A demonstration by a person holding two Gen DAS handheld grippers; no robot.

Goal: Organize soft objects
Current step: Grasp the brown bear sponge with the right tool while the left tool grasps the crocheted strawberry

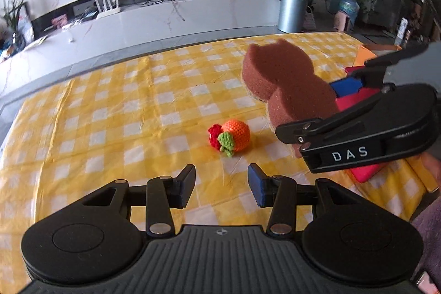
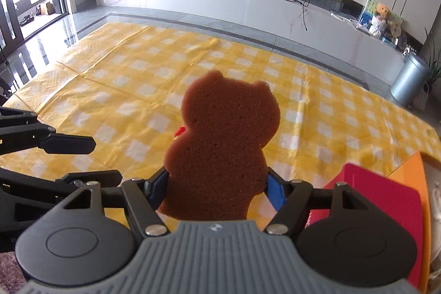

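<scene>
My right gripper (image 2: 216, 190) is shut on a brown bear-shaped sponge (image 2: 220, 145) and holds it upright above the yellow checked cloth (image 2: 124, 90). In the left wrist view the sponge (image 1: 278, 76) and the right gripper (image 1: 303, 132) show at the right. My left gripper (image 1: 221, 185) is open and empty, just above the cloth (image 1: 110, 115). A crocheted orange fruit with a green leaf and red piece (image 1: 230, 138) lies on the cloth a little ahead of its fingertips. In the right wrist view only a red bit of it (image 2: 180, 131) peeks out left of the sponge.
Red (image 2: 377, 192) and orange (image 2: 413, 170) trays or boxes sit at the right edge of the cloth; a blue piece (image 1: 347, 87) shows there too. My left gripper's fingers (image 2: 66, 143) reach in from the left. A grey bin (image 1: 292, 10) stands beyond the table.
</scene>
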